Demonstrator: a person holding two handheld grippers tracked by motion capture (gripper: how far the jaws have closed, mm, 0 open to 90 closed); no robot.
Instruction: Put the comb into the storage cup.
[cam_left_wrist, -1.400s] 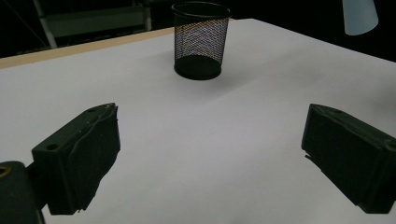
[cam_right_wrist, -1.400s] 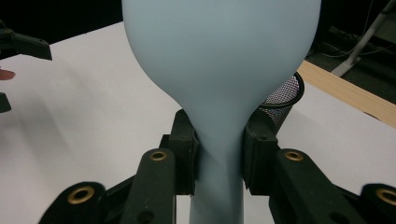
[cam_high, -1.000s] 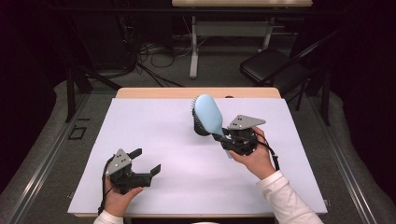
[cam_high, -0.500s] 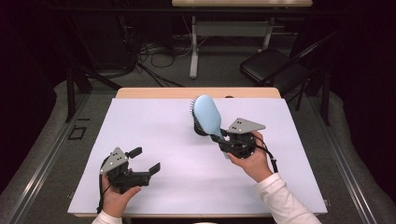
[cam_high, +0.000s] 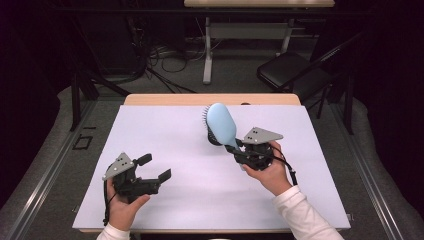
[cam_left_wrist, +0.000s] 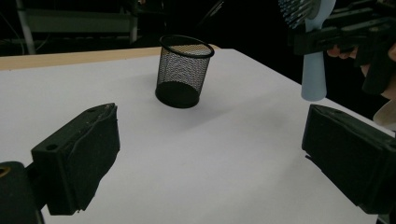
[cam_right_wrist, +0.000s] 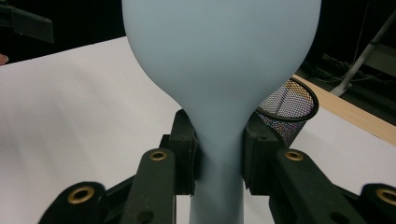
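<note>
The right tongs (cam_high: 237, 149) grip the light blue hairbrush (cam_high: 221, 123) by its neck, both pads clamped on the handle (cam_right_wrist: 218, 154) just below the paddle. The brush hangs in the air over the far right part of the desk (cam_high: 165, 125), bristles turned away from the person. Under and just behind it stands a black mesh cup (cam_left_wrist: 183, 71), upright and empty as far as I can tell, near the desk's far edge. Compared with a second ago, the brush and right hand have hardly shifted. The left tongs (cam_high: 155, 167), near the front left corner, gape wide with nothing between them and have crept slightly forward. My guess is the brush goes into the cup; that drop isn't started.
</note>
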